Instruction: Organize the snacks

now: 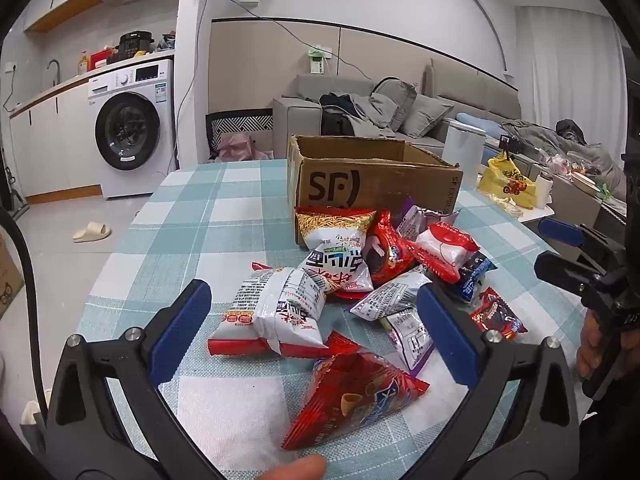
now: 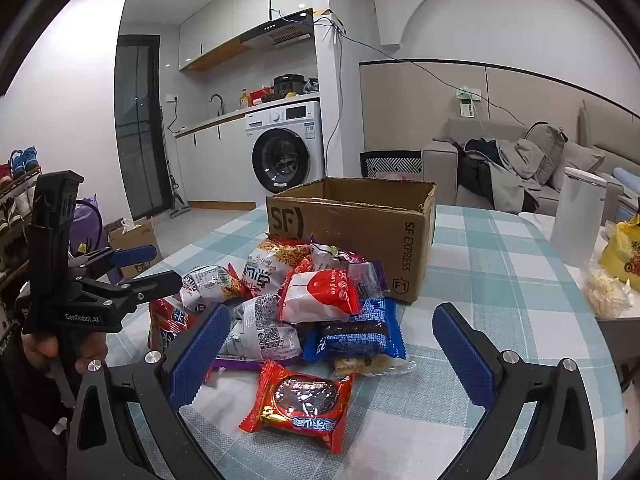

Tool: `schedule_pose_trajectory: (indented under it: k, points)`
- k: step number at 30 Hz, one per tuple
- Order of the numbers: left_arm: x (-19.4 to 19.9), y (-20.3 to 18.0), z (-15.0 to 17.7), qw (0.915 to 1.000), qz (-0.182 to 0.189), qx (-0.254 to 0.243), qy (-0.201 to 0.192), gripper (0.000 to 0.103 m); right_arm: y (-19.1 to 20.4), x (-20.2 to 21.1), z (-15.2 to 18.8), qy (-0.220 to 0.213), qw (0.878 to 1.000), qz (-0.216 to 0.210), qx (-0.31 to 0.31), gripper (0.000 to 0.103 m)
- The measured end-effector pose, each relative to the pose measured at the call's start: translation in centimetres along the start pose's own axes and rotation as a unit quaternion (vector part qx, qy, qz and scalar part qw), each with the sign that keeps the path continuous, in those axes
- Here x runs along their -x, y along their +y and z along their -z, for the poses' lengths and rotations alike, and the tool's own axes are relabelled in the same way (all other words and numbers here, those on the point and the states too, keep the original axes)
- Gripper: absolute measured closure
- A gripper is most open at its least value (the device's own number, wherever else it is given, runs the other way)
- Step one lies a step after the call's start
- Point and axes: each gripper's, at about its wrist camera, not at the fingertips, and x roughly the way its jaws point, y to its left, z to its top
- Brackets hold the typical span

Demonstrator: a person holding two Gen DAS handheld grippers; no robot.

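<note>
Both grippers hover above the bench (image 1: 192, 216), which has a teal-and-white check cloth. Left gripper (image 1: 316, 324) has its jaws spread wide, released, nothing between the pads. Right gripper (image 2: 332, 344) is likewise spread wide and released.

Snack pile (image 1: 360, 280) lies loose on the cloth, just in front of the cardboard box (image 2: 360, 224).

Left wrist view only: a red triangular chip bag (image 1: 352, 396) nearest the camera, a white-and-red bag (image 1: 276, 312) beside it, a noodle-snack bag (image 1: 336, 228) leaning against the box front. A fingertip shows at the bottom edge. The right gripper appears at the far right edge, a hand on its handle.

Right wrist view only: a red wrapped cake (image 2: 300, 404) lies closest, apart from the heap; a blue wrapped cake (image 2: 356, 332) and a white-and-red pouch (image 2: 320, 292) are stacked behind it. The left gripper shows at the left, held in a hand. The box's open top is seen from this side.

Box: flaps open, upright, marked SF. Its inside is mostly hidden by the near wall in both views; cannot tell the contents.

A yellow bag (image 1: 508, 184) sits on a side table, well apart from the pile.
</note>
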Motion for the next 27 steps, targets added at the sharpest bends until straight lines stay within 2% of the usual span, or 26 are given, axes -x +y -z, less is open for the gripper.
schedule_pose_trajectory:
  k: [27]
  points:
    - [-0.04,-0.40,0.15,1.0000,0.001,-0.002,-0.002,0.001,-0.22,-0.20,0.04,0.000,1.000,-0.001,-0.005,0.000]
